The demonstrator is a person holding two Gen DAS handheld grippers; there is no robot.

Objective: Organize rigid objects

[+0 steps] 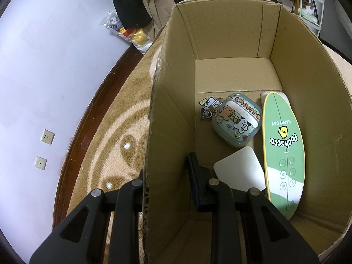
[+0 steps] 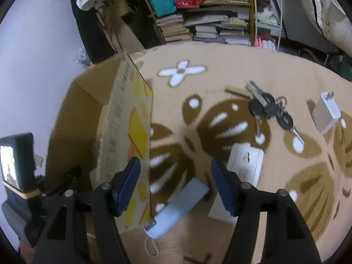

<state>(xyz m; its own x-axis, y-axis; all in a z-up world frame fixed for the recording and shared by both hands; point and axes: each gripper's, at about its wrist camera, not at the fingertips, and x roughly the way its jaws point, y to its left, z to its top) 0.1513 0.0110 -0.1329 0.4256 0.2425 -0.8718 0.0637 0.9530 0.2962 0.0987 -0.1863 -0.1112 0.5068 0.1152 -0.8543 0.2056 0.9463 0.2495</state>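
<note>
Your left gripper (image 1: 167, 189) clamps the box (image 1: 231, 35) wall, steadying it. Your right gripper (image 2: 176, 187) hangs wide above the blue case (image 2: 178, 206) at 6 o'clock, ready to grasp.

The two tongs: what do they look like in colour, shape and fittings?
Both tongs are black, with angular arms that have triangular cut-outs and round silver pivot pins. The left tongs carry black finger pads; the right tongs carry dark blue ribbed pads. No cables, sleeves or hands show.
</note>
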